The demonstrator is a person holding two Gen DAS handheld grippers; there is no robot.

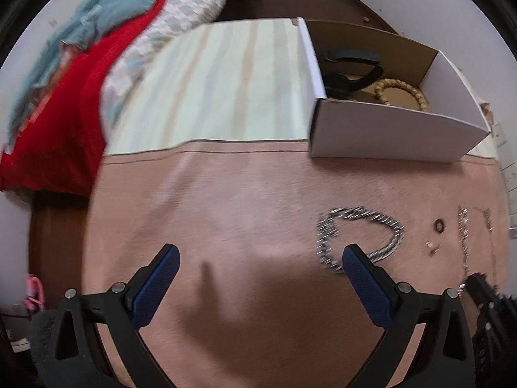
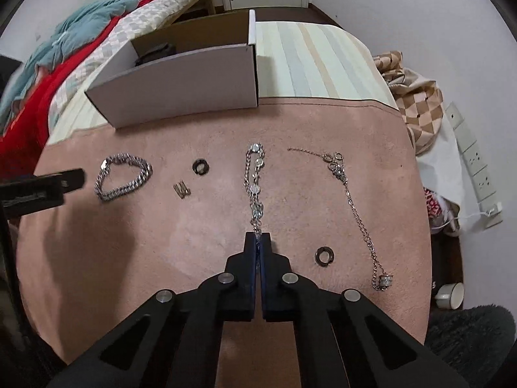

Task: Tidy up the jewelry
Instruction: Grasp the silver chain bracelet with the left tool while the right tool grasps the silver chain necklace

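Observation:
Jewelry lies on a pink cloth [image 2: 194, 242]. My right gripper [image 2: 257, 236] is shut on the near end of a silver link chain [image 2: 255, 177] that stretches away from it. A thick silver bracelet [image 2: 122, 176] lies at the left; it also shows in the left wrist view [image 1: 358, 236]. My left gripper [image 1: 258, 258] is open and empty, its right finger [image 1: 358, 265] over the bracelet's near edge. A thin necklace with a bead pendant [image 2: 355, 213], two dark rings [image 2: 201, 167] [image 2: 324, 255] and a small gold clasp [image 2: 182, 189] lie around. A white cardboard box [image 1: 397, 129] holds a wooden bead bracelet [image 1: 400, 92].
The box [image 2: 181, 87] stands at the cloth's far edge on a striped sheet [image 2: 307, 58]. Red and teal bedding [image 1: 64, 97] is piled at the left. A checked bag [image 2: 416, 103], a power strip [image 2: 475, 161] and a cup [image 2: 449, 294] are at the right.

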